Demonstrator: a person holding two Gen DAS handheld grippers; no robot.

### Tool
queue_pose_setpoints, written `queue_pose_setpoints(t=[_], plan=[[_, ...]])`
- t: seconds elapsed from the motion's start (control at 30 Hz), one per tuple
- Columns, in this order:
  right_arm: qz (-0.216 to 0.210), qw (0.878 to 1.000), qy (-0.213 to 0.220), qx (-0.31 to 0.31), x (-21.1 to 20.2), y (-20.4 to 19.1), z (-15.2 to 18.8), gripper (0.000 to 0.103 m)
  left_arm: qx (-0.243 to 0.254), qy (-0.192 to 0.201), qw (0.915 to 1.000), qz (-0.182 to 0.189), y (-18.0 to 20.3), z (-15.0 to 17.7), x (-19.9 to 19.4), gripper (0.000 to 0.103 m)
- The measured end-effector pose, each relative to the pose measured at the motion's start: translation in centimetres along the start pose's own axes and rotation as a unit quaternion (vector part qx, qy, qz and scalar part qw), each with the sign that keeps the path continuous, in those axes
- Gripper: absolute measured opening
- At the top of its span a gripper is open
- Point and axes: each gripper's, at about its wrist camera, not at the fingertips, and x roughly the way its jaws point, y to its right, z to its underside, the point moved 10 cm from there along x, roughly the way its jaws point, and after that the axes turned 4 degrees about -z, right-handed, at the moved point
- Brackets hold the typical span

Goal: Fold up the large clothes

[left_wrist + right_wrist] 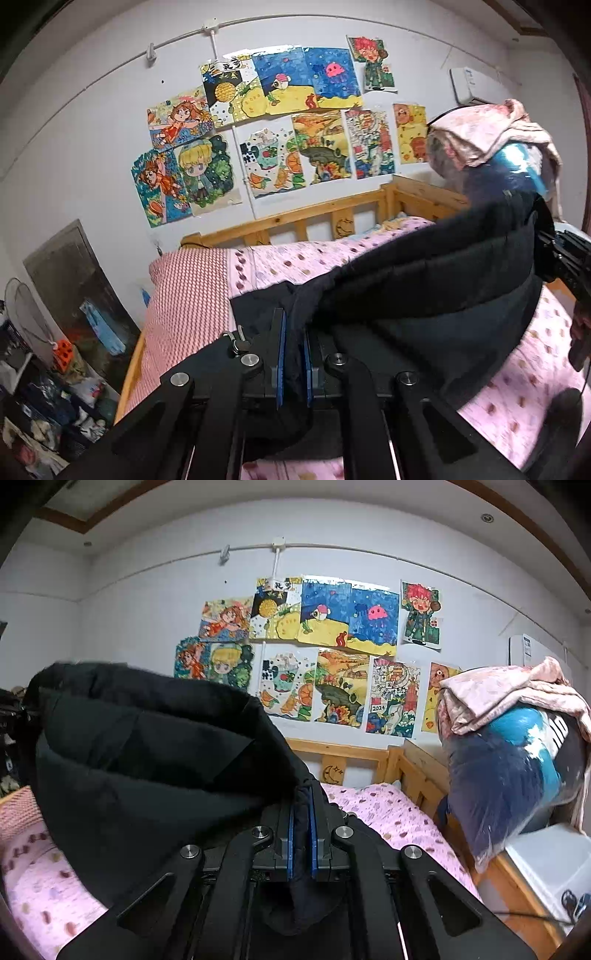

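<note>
— Both tongs report in, please. What have you got on the left?

— My left tongs are clamped on a fold of the dark garment; the cloth runs up between the blue pads and bunches out below them. From that pinch the garment stretches away to the right, lifted off the bed, toward my right tongs, whose black frame I can see at the far right edge of the left wrist view.

— And the right?

— My right tongs are closed on another edge of the same garment. The fabric is squeezed between the pads, with a lump of it hanging below. The rest rises in a thick, padded mass to the left and fills much of the right wrist view.

— Where does it sit against the bed?

— It is held above the pink spotted sheet, and I cannot tell how much of it touches. A red checked pillow lies at the left end of the bed.

— Anything else nearby?

— A wooden rail along the wall, drawings taped above it, and a plastic-wrapped bundle with pink cloth on top at the right.
</note>
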Motion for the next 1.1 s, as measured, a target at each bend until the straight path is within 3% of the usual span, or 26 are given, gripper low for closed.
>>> queue_pose_setpoints(t=[0.27,0.43,0.83,1.1], plan=[[0.025,0.999,-0.027,-0.012,9.2,1.1,-0.3,0.006,0.013,-0.001,0.9992,-0.037,-0.2,-2.9,8.6,0.008],[0.039,0.998,-0.053,-0.015,15.1,1.4,1.4,0.006,0.003,-0.009,0.9988,-0.047,-0.4,-3.4,14.2,0.008],[0.058,0.992,-0.106,-0.042,25.2,0.3,4.9,0.006,-0.014,-0.064,0.9958,-0.065,-0.6,-0.3,25.5,0.008],[0.058,0.988,-0.142,-0.036,28.8,-0.4,8.1,0.007,-0.020,-0.092,0.9938,-0.060,0.0,2.0,29.4,0.012]])
